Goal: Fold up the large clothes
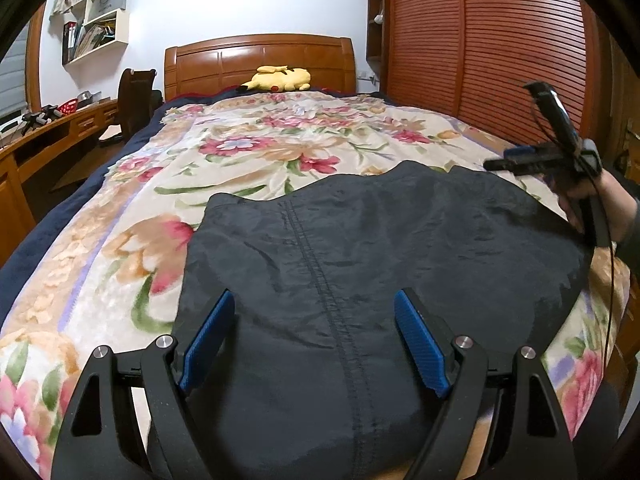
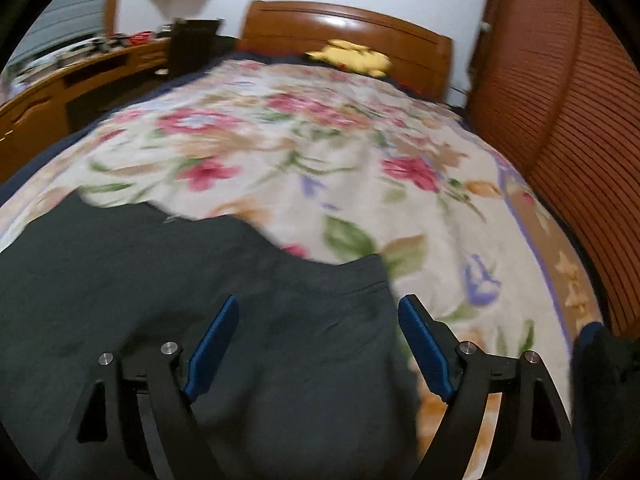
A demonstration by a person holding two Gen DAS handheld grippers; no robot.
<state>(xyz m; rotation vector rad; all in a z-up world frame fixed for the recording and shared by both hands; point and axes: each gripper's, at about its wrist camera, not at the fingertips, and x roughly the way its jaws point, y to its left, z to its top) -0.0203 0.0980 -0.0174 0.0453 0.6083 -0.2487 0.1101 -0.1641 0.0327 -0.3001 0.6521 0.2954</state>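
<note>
A large dark grey garment (image 1: 360,240) with a stitched centre seam lies flat on the near part of the bed. My left gripper (image 1: 316,308) is open above its near half, its blue pads either side of the seam with nothing gripped. In the left wrist view my right gripper (image 1: 496,165) hovers in a hand (image 1: 580,196) above the garment's far right corner. The blurred right wrist view shows the right gripper (image 2: 316,316) open over the garment (image 2: 160,280) near its right edge, holding nothing.
A floral blanket (image 1: 260,148) covers the bed, and a yellow plush toy (image 1: 280,78) lies by the wooden headboard (image 1: 260,60). Slatted wooden wardrobe doors (image 1: 480,40) line the right side. A wooden desk (image 1: 52,136), a dark chair (image 1: 136,96) and wall shelves (image 1: 96,20) stand at the left.
</note>
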